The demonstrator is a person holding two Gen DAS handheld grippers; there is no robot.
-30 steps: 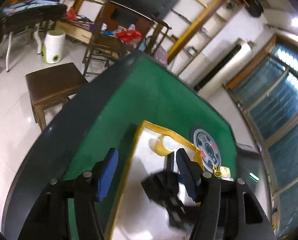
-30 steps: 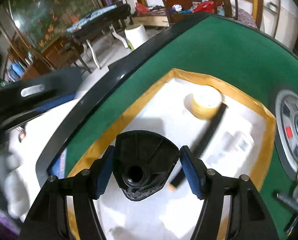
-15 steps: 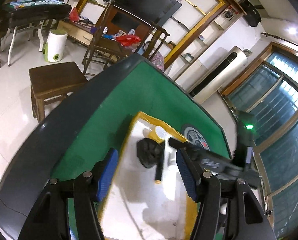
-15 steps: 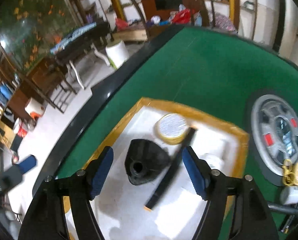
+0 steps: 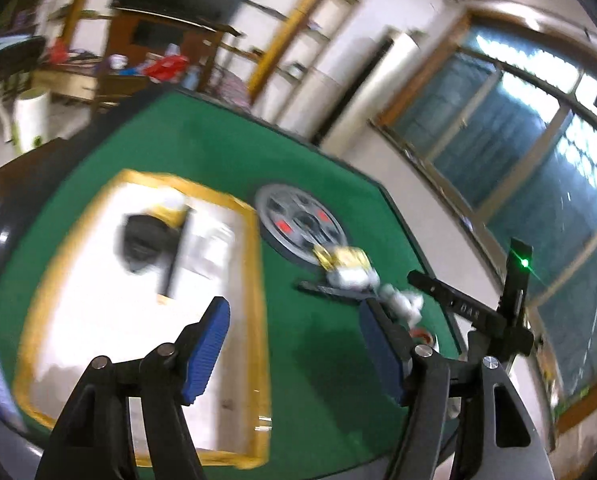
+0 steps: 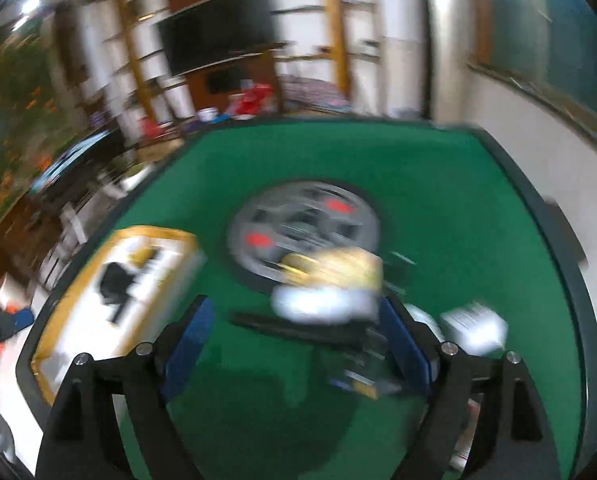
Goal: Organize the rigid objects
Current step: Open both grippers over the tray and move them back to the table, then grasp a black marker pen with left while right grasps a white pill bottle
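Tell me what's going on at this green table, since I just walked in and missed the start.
A person holds two grippers over a green felt table, sorting loose items into a white tray with a yellow rim. A black rounded plastic part, a yellow tape roll and a black stick lie inside. The left gripper and right gripper are open and empty. The right one faces a blurred pile outside the tray.

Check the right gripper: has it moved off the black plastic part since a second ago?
Yes. The right gripper, open and empty, has swung right, away from the yellow-rimmed tray where the black plastic part lies, toward the clutter beside the table's round center hub.
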